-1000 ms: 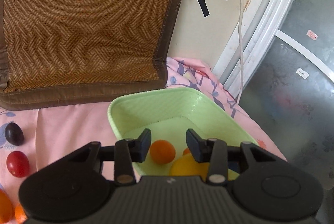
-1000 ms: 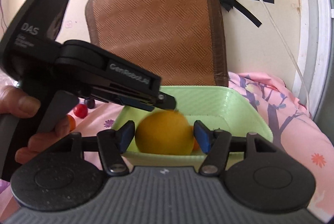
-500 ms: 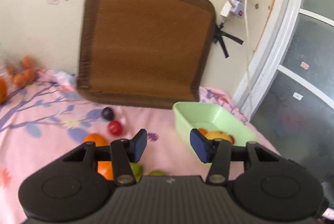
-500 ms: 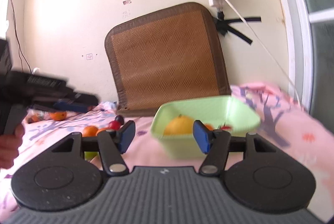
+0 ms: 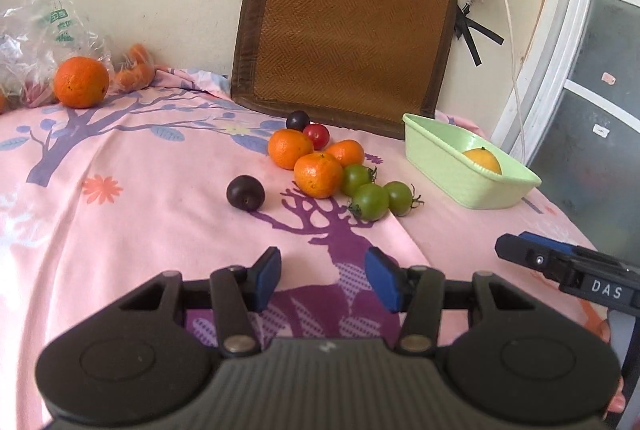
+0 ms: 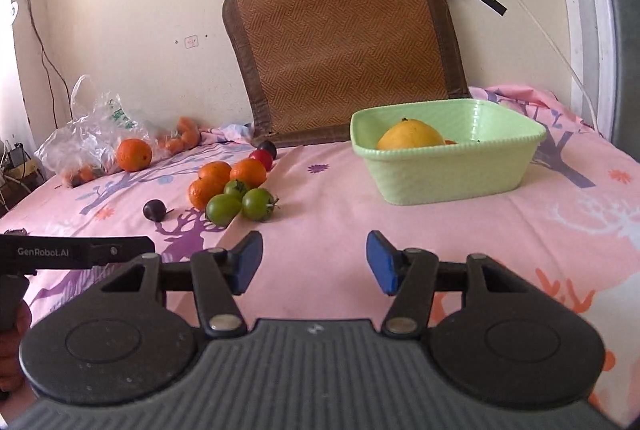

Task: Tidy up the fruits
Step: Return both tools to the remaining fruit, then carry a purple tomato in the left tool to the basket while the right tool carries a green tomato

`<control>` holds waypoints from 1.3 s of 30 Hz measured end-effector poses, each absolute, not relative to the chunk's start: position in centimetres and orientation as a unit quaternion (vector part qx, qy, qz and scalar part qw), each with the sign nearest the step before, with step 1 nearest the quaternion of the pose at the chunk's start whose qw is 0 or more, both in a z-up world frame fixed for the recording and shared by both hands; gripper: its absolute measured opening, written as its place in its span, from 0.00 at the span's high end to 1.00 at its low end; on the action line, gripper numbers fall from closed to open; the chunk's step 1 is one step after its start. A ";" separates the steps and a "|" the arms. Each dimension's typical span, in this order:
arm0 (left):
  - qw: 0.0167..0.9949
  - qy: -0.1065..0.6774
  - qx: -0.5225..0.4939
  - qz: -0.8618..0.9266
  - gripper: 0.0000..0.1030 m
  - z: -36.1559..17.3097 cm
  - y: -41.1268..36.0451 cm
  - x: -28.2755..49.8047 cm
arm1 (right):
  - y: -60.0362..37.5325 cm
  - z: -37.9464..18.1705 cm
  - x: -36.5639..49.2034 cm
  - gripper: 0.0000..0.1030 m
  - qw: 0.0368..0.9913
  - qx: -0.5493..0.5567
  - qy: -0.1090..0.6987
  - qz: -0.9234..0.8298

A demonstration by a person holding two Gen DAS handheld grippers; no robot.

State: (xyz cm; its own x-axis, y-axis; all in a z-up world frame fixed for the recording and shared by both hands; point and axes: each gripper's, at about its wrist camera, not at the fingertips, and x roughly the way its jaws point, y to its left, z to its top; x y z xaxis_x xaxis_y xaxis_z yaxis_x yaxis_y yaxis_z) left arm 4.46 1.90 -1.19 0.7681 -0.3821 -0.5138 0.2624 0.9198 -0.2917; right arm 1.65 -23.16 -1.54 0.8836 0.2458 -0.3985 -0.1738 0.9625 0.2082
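Plastic bag [image 5: 28, 41]: one, far left by the wall, with small orange fruits in it.
Big orange [image 5: 81, 82]: one, just beside the bag.
Dark plums: two. One [image 5: 245, 192] lies alone on the pink cloth [image 5: 120, 230]; the other [image 5: 298, 120] sits at the back of the pile.
Small oranges: three [image 5: 318, 175], bunched together.
Red tomato [image 5: 316, 135]: one, touching the back plum.
Green tomatoes: three [image 5: 370, 201], touching the oranges on their right.
Green tub [image 6: 448, 173]: one, right of the pile, with a yellow orange [image 6: 411, 136] inside. A bit of a smaller orange fruit peeks out beside it.
Woven mat [image 5: 344, 29]: one, leaning on the wall.
Left gripper [image 5: 322, 280]: jaws spread wide, holding nothing. The fruit pile is ahead of it, well apart.
Right gripper [image 6: 314, 262]: jaws spread wide, holding nothing. The tub is ahead and a little right; the pile is ahead and left.
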 end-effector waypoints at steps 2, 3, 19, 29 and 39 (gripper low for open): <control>0.934 0.293 -0.111 -0.175 0.54 -1.3 2.1 4.4 | -23.3 -1.6 1.6 0.42 0.967 0.088 0.215 0.102; 0.933 0.292 -0.115 -0.175 0.54 -1.3 2.2 4.4 | -23.2 -1.6 1.6 0.42 0.967 0.087 0.215 0.101; 0.929 0.291 -0.137 -0.181 0.54 -1.5 2.9 4.5 | -22.6 -1.7 1.9 0.44 0.966 0.067 0.231 0.095; 0.927 0.293 -0.129 -0.194 0.54 -0.4 3.7 6.3 | -19.6 0.1 5.0 0.50 0.959 0.037 0.230 0.160; 0.945 0.274 -0.091 -0.156 0.54 1.5 5.0 8.8 | -18.4 0.9 8.1 0.51 0.950 0.018 0.231 0.208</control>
